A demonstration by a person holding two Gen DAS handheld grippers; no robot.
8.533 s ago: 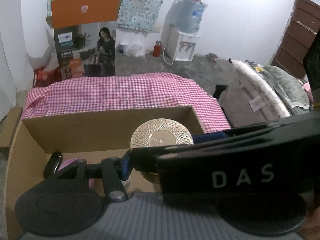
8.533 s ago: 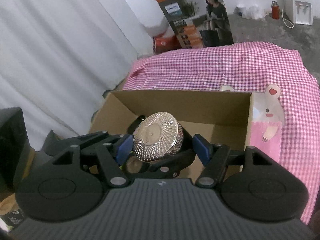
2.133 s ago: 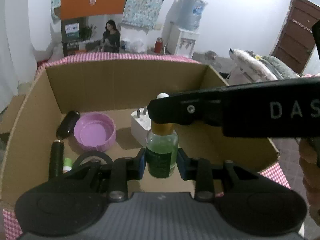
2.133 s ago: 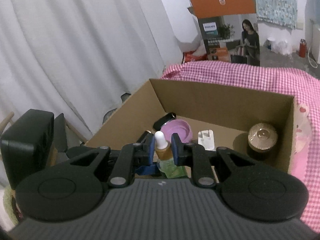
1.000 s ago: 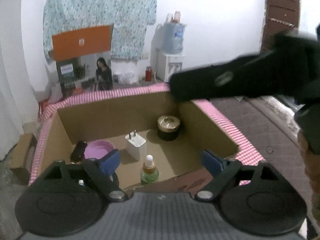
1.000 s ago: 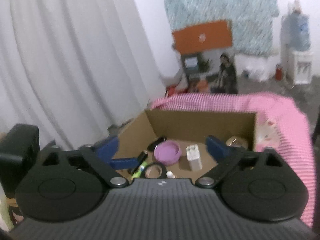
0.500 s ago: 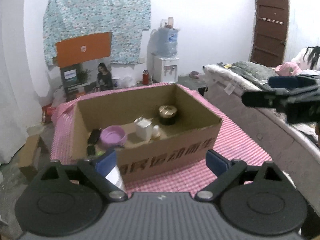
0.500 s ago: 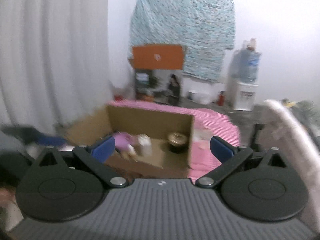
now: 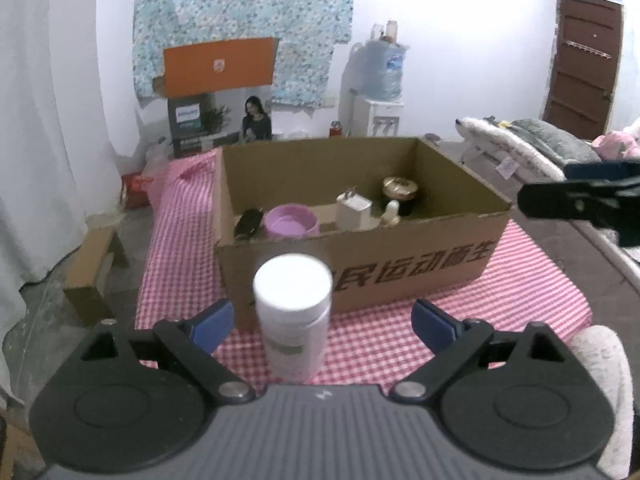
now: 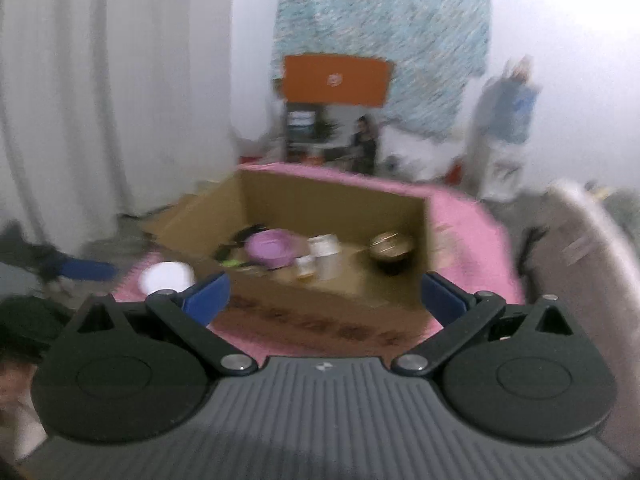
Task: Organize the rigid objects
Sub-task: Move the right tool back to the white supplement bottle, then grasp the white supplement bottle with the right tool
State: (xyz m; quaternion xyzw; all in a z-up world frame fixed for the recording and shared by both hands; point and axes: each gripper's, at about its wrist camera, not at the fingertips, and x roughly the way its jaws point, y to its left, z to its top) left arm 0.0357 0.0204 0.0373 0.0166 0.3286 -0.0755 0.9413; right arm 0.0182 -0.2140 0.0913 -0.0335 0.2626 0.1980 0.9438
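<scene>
Meanwhile, the left gripper (image 9: 322,322) was held with its jaws spread wide, and a white-capped jar (image 9: 293,314) was seen upright between them on the checked cloth (image 9: 532,280), touched by neither finger, just in front of the cardboard box (image 9: 400,256). Inside the box a purple bowl (image 9: 291,222), a white charger (image 9: 353,211), a gold-lidded jar (image 9: 400,190) and a small dropper bottle (image 9: 391,213) were seen. The right gripper (image 10: 324,298) was likewise held wide apart, nothing being pinched; its view was blurred.
</scene>
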